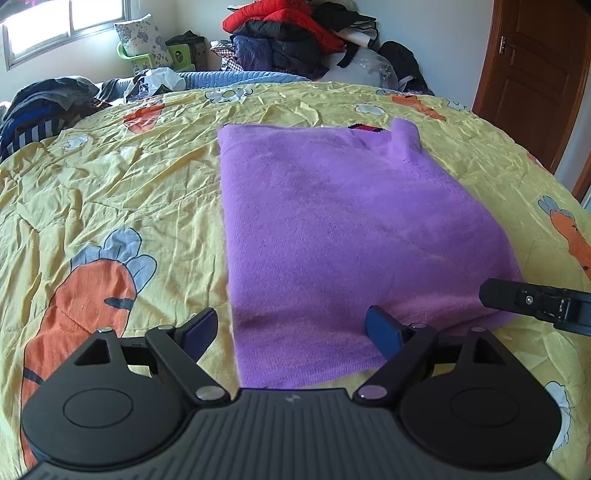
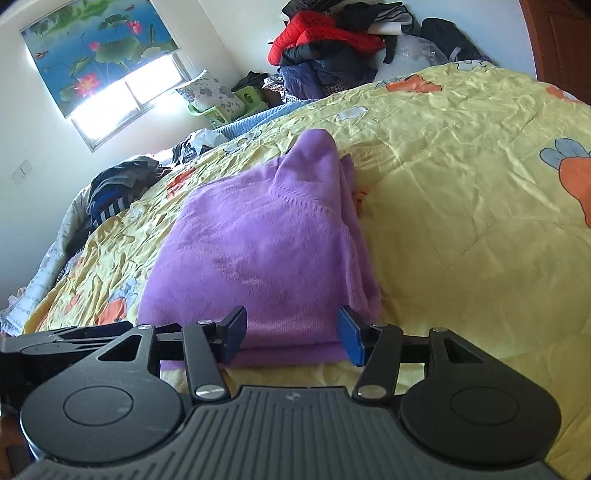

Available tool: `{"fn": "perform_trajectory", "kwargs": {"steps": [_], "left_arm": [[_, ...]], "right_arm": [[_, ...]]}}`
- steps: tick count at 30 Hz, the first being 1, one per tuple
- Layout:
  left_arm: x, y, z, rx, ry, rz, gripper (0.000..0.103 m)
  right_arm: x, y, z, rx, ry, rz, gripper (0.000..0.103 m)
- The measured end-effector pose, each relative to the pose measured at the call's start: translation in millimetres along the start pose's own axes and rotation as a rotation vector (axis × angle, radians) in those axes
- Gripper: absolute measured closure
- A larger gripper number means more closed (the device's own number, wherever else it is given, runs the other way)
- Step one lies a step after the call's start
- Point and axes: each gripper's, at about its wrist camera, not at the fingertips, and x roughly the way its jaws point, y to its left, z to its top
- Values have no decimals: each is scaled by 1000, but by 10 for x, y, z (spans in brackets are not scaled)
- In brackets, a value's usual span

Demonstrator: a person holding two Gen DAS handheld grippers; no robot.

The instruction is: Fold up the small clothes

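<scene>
So the biggest thing here is the crinkled yellow bedspread printed with orange carrots and white flowers — it fills most of both views. Behind it, against the far wall, there's a heap of red and dark puffy jackets, and off to the left side of the bed a smaller pile of dark and striped clothes. A brown wooden door stands at the right edge of the left wrist view, and a blue lotus-pond window blind hangs over the bright window in the right wrist view.

The fuzzy purple knit garment lies flat on the bedspread, folded into a long rectangle. A bit sticks up as a little bump at its far right corner, and the right edge shows stacked layers in the right wrist view.

The left gripper hangs over the near edge of the garment with its blue-padded fingers spread wide, nothing pinched between them. The right gripper is released too — its jaws sit about half apart on either side of the near hem, pads not pressing the fabric. Its black tip pokes in from the right in the left wrist view.
</scene>
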Motion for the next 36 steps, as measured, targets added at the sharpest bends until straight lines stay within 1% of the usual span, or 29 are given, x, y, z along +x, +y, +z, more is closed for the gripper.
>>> {"fn": "perform_trajectory", "kwargs": {"steps": [4, 6, 7, 8, 9, 12, 15, 18, 20, 21, 23, 24, 25, 28, 31, 32, 33, 34, 35, 36], "left_arm": [[-57, 51, 33, -4, -38, -10, 15], [-72, 110, 88, -17, -58, -9, 15], [-68, 151, 124, -25, -63, -9, 15], [-51, 199, 164, -37, -62, -10, 15], [-23, 255, 204, -54, -57, -15, 15], [120, 479, 323, -145, -33, -68, 15], [323, 730, 430, -263, 1, -157, 15], [577, 955, 501, -389, 52, -306, 15], [718, 1049, 525, -453, 71, -410, 14], [760, 1076, 540, -469, 66, -448, 13], [844, 1098, 565, -489, 71, -525, 12], [891, 1103, 567, -499, 76, -565, 12], [942, 1114, 561, -512, 83, -599, 12], [1027, 1120, 563, -528, 64, -648, 11], [1063, 1134, 557, -543, 42, -673, 11], [1063, 1133, 558, -541, 34, -672, 11], [1049, 1121, 555, -531, 26, -663, 17], [1033, 1101, 558, -512, 19, -634, 25], [1014, 1074, 560, -477, 17, -593, 52], [1005, 1045, 562, -443, 20, -546, 64]], "right_arm": [[-38, 9, 74, 6, -33, 3, 46], [-40, -23, 151, 10, -53, -6, 41], [-32, -46, 193, 13, -57, -4, 37], [-17, -65, 235, 15, -61, -2, 31], [0, -86, 281, 12, -67, -5, 29], [106, -160, 395, -9, -75, -21, 28], [315, -305, 538, 7, -34, 3, 28], [571, -504, 678, 80, 33, 94, 28], [741, -656, 753, 150, 75, 192, 26], [800, -707, 780, 175, 75, 249, 27], [952, -784, 837, 224, 118, 365, 26], [1012, -795, 859, 225, 128, 411, 26], [1066, -784, 886, 212, 136, 435, 26], [1219, -694, 967, 160, 177, 494, 26], [1330, -612, 1043, 142, 206, 515, 27], [1356, -584, 1060, 136, 212, 503, 39], [1383, -567, 1060, 135, 229, 475, 49], [1423, -570, 1046, 147, 248, 447, 68], [1437, -595, 1031, 172, 248, 448, 70], [1421, -614, 1015, 187, 237, 455, 70]]}}
